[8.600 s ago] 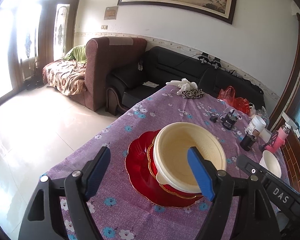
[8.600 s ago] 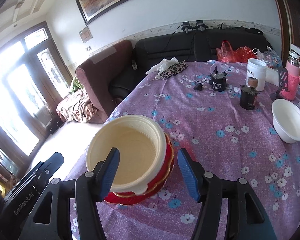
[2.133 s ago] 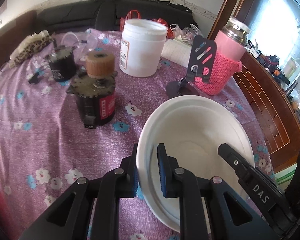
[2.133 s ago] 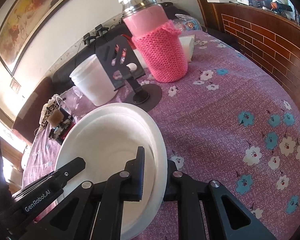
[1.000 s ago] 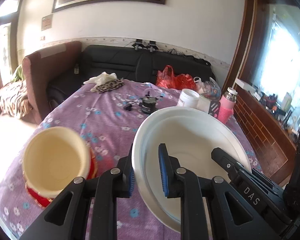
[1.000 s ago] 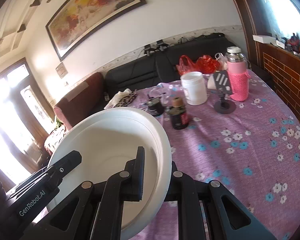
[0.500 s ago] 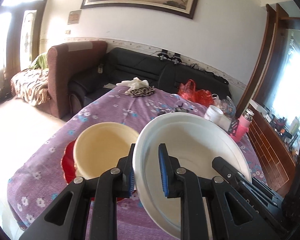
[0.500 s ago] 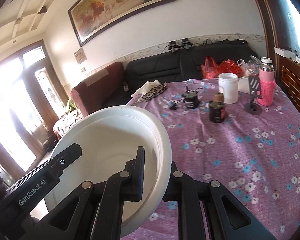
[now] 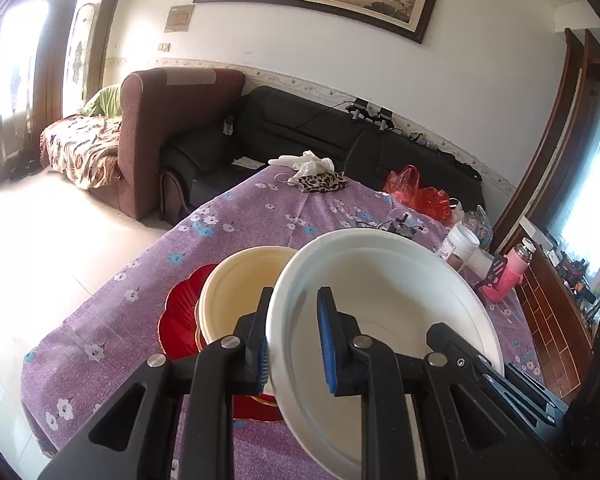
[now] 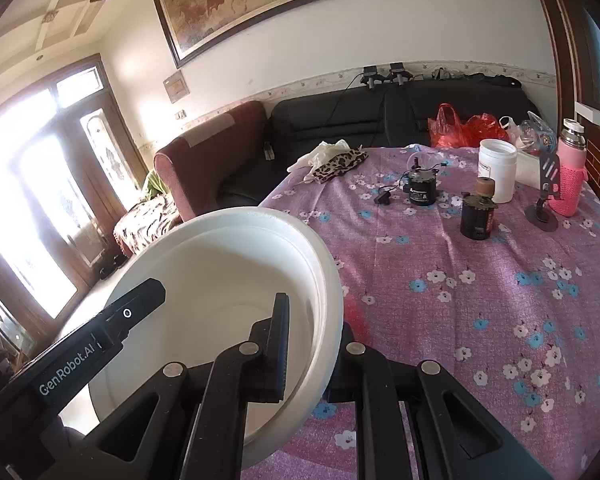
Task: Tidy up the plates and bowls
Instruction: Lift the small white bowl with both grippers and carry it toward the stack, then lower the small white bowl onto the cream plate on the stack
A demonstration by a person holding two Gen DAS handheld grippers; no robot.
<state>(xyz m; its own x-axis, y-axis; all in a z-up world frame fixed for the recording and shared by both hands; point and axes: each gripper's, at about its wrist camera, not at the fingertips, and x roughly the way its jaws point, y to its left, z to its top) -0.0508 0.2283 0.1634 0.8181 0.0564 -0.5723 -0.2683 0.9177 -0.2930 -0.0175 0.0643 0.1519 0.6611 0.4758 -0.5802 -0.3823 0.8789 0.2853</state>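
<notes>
Both grippers carry one white bowl [image 9: 396,292] in the air above the table. My left gripper [image 9: 292,336] is shut on the bowl's left rim, one blue pad outside and one inside. On the opposite rim of the white bowl [image 10: 224,272] my right gripper [image 10: 312,344] is shut. Just beyond and left of it, in the left wrist view, a cream bowl [image 9: 240,284] sits on a red plate [image 9: 180,312] near the table's left edge. The white bowl overlaps the cream bowl's right side and hides the stack from the right wrist view.
The table wears a purple flowered cloth [image 10: 480,280]. At its far right stand a white jar [image 10: 497,174], two dark motor-like parts [image 10: 478,212], a phone stand [image 10: 546,196] and a pink-sleeved flask [image 10: 570,178]. Gloves and a leopard-print pouch [image 9: 320,180] lie at the far edge. Sofas line the wall.
Both grippers have carried the white bowl leftward across the table toward the cream bowl, which now sits close behind the bowl's left rim. The grip on both rims is unchanged.
</notes>
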